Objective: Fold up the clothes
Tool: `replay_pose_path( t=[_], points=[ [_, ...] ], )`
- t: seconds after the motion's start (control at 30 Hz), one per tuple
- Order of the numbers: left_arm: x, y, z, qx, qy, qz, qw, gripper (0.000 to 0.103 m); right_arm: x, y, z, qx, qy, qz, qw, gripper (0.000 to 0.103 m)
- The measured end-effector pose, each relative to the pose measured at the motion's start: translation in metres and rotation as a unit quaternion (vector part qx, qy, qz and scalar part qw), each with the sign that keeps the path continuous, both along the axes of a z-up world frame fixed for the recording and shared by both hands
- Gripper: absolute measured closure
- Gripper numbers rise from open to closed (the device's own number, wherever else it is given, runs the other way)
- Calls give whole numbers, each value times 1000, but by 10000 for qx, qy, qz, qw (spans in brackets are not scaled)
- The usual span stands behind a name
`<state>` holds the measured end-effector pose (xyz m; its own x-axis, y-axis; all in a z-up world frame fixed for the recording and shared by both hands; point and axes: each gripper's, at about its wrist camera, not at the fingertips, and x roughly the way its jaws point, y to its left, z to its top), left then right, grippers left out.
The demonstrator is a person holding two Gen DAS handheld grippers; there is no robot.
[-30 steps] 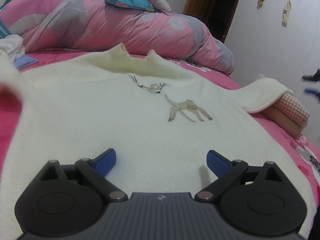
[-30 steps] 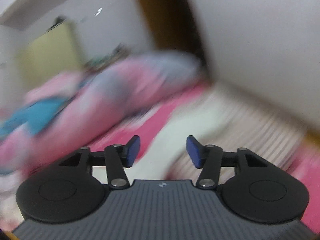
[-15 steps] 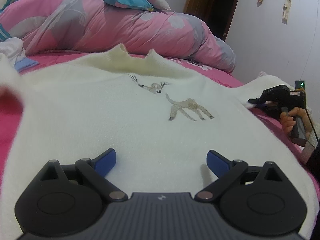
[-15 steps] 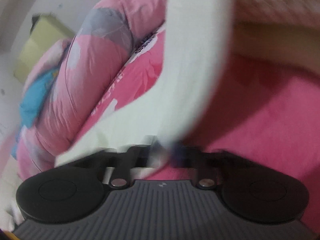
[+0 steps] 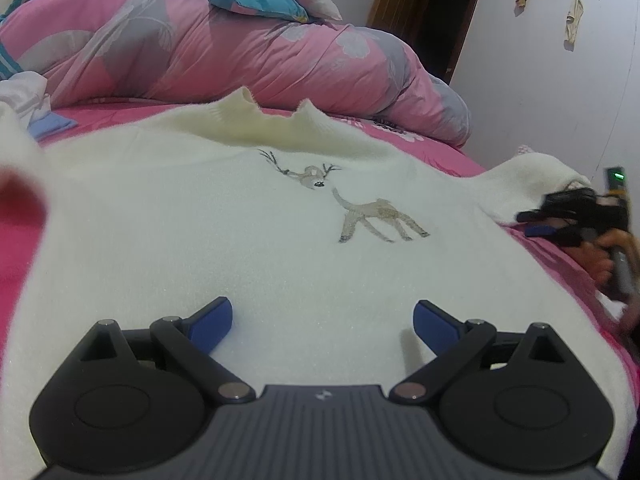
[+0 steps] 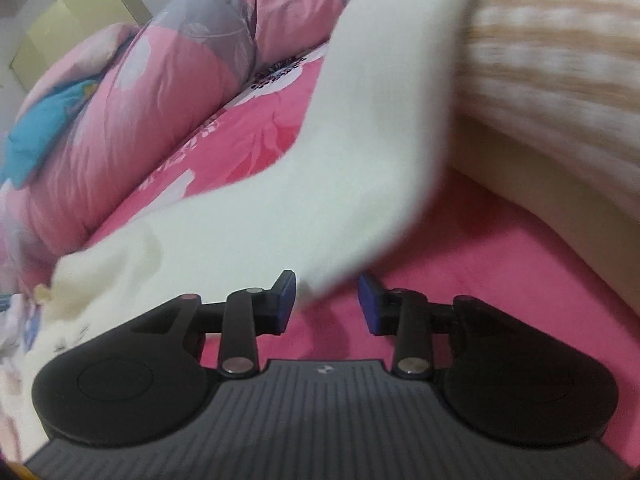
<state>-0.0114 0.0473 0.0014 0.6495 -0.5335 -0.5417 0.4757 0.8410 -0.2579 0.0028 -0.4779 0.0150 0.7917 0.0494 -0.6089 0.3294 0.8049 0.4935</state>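
- My left tool (image 5: 322,318) hovers low over the hem end of the cream sweater (image 5: 224,240), its blue pads spread wide with nothing between them; I judge it waits there to pin or pick up the body.
- My right tool (image 6: 327,300) sits at the lower edge of the sweater's sleeve (image 6: 360,152), pads partly apart on either side of the sleeve's edge. The cloth reaches into the gap, but neither pad presses it, so I have no hold on it.
- From the left wrist view, that right tool (image 5: 560,216) shows at three o'clock, at the sleeve's end, gripped by my hand (image 5: 600,264).
- The sweater lies face up and spread flat on the pink bed (image 5: 16,216), collar at twelve o'clock, deer motif (image 5: 360,208) up. Its body is unfolded.
- The sleeve runs out toward one o'clock in the right wrist view and drapes over a striped knit bundle (image 6: 560,72); lying out sideways like that, it is open to a fold across the chest.
- A pink floral duvet (image 5: 240,52) is heaped beyond the collar, clear of the working area.
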Motion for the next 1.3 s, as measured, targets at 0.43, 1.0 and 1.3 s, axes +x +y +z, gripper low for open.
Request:
replay_pose_path(
  t=[0.43,1.0,1.3],
  points=[
    [1,2,-1,-36,-6,-9,10000,5,-50,64,-10,930,209,1309,9868,73],
    [0,3,-1,-106,-13,-5,9999,5,-109,138,34,-1028,-60,1303,9861,100],
    [0,5,-1,-185,1,-3,9998,5,-98,144,35,-1938,402,1108,9739,95]
  ],
)
